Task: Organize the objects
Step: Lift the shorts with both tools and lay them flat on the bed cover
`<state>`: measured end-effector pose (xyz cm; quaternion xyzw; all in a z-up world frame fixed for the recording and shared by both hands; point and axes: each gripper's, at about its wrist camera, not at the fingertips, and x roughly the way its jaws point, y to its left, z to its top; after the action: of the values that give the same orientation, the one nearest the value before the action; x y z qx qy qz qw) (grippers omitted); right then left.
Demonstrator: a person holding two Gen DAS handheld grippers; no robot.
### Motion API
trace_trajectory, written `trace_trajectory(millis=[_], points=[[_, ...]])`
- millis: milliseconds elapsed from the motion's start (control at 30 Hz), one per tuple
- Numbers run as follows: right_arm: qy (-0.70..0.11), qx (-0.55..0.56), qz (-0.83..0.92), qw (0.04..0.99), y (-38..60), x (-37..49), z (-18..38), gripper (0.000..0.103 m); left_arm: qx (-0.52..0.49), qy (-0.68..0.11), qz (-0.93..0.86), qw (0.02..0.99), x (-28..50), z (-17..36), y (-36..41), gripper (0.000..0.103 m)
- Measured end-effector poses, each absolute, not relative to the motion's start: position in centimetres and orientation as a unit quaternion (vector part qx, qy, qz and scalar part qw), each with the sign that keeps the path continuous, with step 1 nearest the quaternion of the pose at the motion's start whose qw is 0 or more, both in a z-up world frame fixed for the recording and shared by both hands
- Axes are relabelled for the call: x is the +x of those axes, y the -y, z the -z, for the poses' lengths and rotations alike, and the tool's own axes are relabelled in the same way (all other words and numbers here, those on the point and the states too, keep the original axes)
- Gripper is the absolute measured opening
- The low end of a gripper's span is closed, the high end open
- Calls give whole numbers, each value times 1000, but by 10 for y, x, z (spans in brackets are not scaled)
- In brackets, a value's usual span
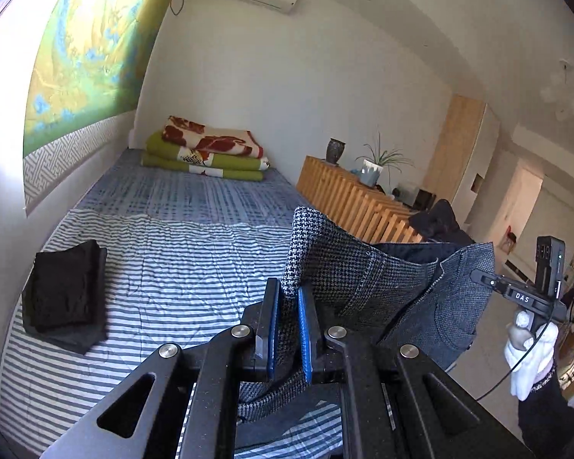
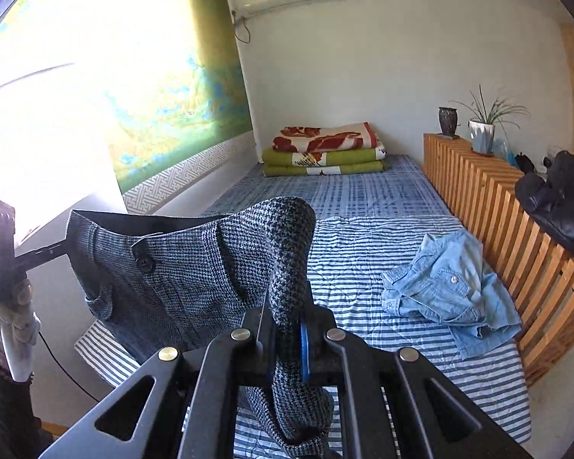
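Woven houndstooth trousers (image 2: 180, 267) (waistband taut) between both grippers

You grip coarse, matt houndstooth wool trousers (image 2: 195, 267) between matt black grippers with shiny metal rivets (image 1: 337, 332). Below lies a wrinkled striped cotton sheet (image 1: 180, 267), soft faded denim (image 2: 451, 290), and a bare slatted wood cabinet (image 2: 490, 199).

Both tools are clamping fabric: the left tool (image 1: 288, 321) and the right tool (image 2: 283, 338) are pinching it between their blue pads, held up by white-gloved hands.
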<state>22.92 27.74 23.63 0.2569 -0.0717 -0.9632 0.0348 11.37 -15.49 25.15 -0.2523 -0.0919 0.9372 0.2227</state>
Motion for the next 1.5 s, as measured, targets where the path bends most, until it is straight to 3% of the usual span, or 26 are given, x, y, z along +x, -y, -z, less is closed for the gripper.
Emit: trace_trajectory(millis=[200,400,467,567,767,967,1100,1367,1500], points=[[61,284,956,36,-268,169,-222,8,-295,84,-935,176,26,-213,155,9],[39,351,935,24,-266,16,-153,10,-383,58,-919,77,-152,-112,136,16],[47,379,924,-5,-272,-39,-122,17,-392,61,-917,45,-184,-85,140,16],[63,397,916,-25,-286,-85,-89,17,-407,82,-909,46,-205,-50,151,16],[56,438,897,-3,-296,-68,-43,17,-442,98,-889,73,-156,6,173,22],[72,488,869,44,-298,28,4,19,-471,99,-867,128,-31,56,154,26],[104,520,846,46,-301,104,46,20,-505,100,-838,181,34,100,115,41],[139,542,826,67,-282,162,97,20,-527,61,-819,219,57,154,28,42],[155,533,829,73,-266,137,104,20,-504,84,-831,217,31,129,15,30]])
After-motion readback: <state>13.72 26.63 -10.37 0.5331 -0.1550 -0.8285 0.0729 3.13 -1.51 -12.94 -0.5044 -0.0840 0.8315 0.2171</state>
